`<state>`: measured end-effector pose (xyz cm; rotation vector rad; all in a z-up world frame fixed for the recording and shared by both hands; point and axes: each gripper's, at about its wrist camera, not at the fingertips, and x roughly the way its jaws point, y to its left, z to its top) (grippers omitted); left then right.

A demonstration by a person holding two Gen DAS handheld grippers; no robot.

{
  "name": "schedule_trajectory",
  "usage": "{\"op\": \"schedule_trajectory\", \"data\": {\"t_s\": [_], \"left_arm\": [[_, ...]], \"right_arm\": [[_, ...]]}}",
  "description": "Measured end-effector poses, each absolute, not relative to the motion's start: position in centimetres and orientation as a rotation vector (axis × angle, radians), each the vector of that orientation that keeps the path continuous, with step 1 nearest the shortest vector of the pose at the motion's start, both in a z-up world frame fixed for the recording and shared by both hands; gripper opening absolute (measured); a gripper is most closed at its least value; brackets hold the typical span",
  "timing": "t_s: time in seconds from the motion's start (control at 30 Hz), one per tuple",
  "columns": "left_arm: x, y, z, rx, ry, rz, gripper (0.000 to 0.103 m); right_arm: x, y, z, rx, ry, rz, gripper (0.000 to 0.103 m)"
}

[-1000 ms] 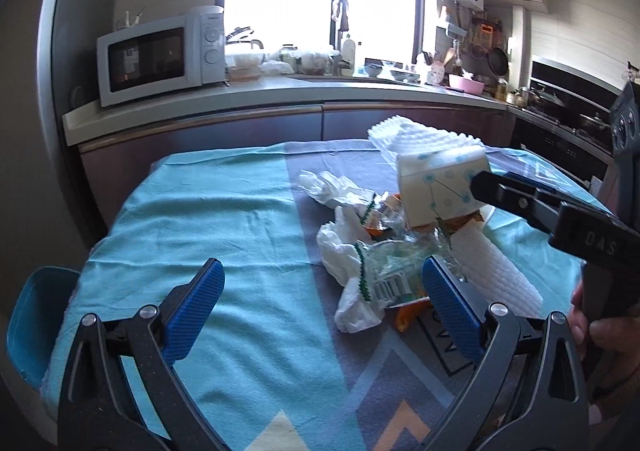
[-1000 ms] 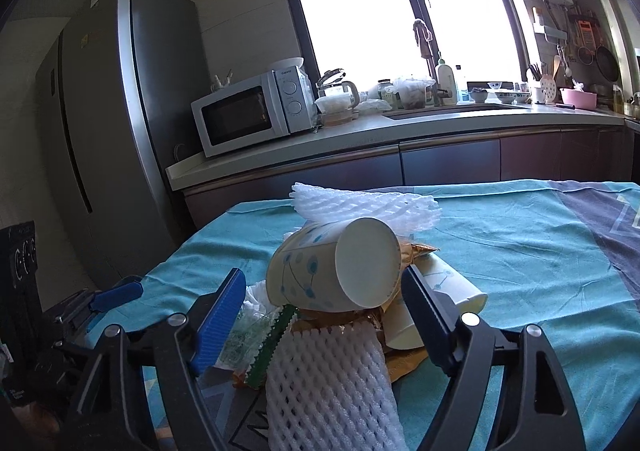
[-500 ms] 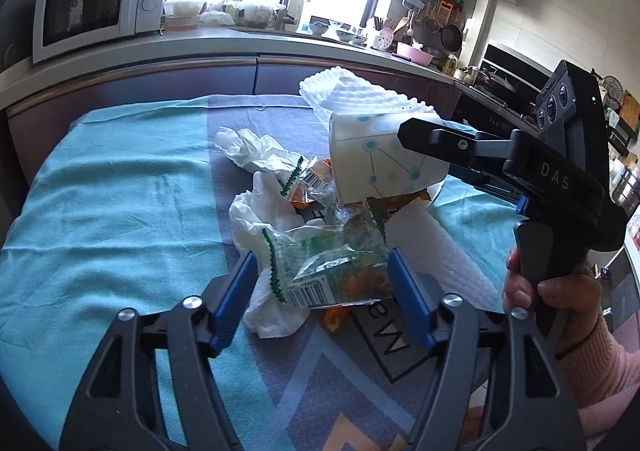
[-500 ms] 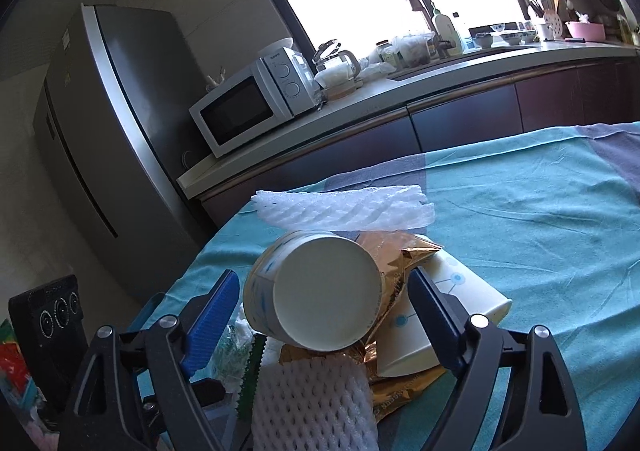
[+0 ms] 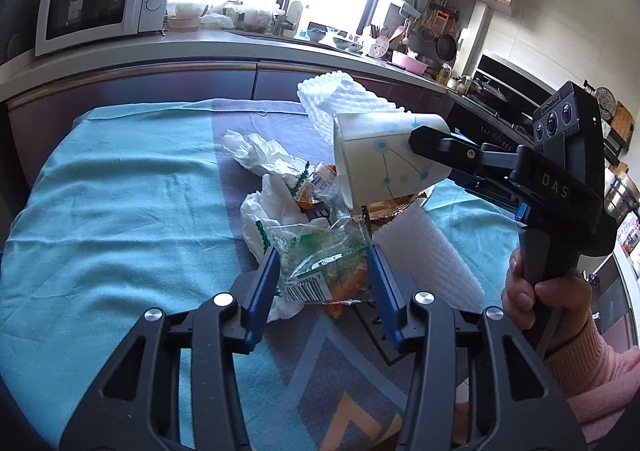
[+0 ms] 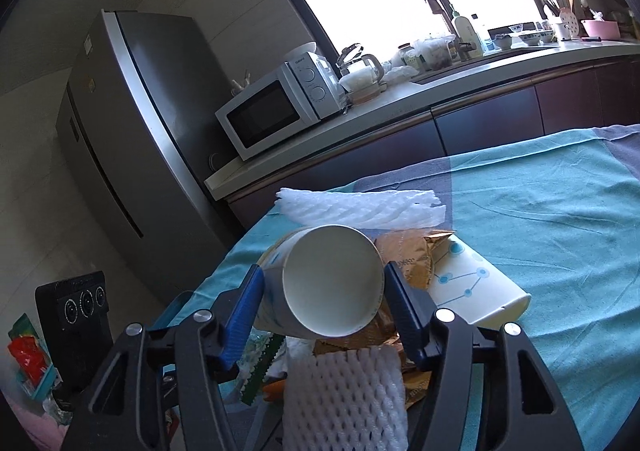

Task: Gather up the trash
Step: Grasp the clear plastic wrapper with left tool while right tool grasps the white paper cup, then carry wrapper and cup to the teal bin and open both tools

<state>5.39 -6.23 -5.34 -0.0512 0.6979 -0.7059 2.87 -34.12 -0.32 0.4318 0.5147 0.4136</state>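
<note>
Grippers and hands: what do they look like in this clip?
Both the left gripper and right gripper have black skeletal frames, silver bolts and blue finger pads. The right one's body reads "DAS". The right hand wears a pink knit sleeve.
</note>
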Motion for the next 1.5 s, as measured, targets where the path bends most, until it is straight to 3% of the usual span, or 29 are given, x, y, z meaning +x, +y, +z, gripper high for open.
{"op": "schedule_trajectory", "data": {"t_s": [0.33,0.67,1.07,1.5], "left_arm": [[4.1,0.6,-2.9,-0.101,0.628,-0.591,0.045],[3.4,11.5,-2.3,-0.171,0.59,-0.327,0.045],[4.8,23.1,-4.7,-0.241,0.607,-0.024,0.045],[9.0,28.3,-8.6,-0.265,0.704,0.111,0.048]], "right_arm": [[3.3,-29.7,1.1,0.41,0.528,0.539,0.059],[6.2,-19.2,1.7,0.322,0.609,0.737,0.058],[10.1,-6.6,2.3,0.261,0.681,0.907,0.057],[14.4,4.0,-0.7,0.204,0.869,0.956,0.057]]}}
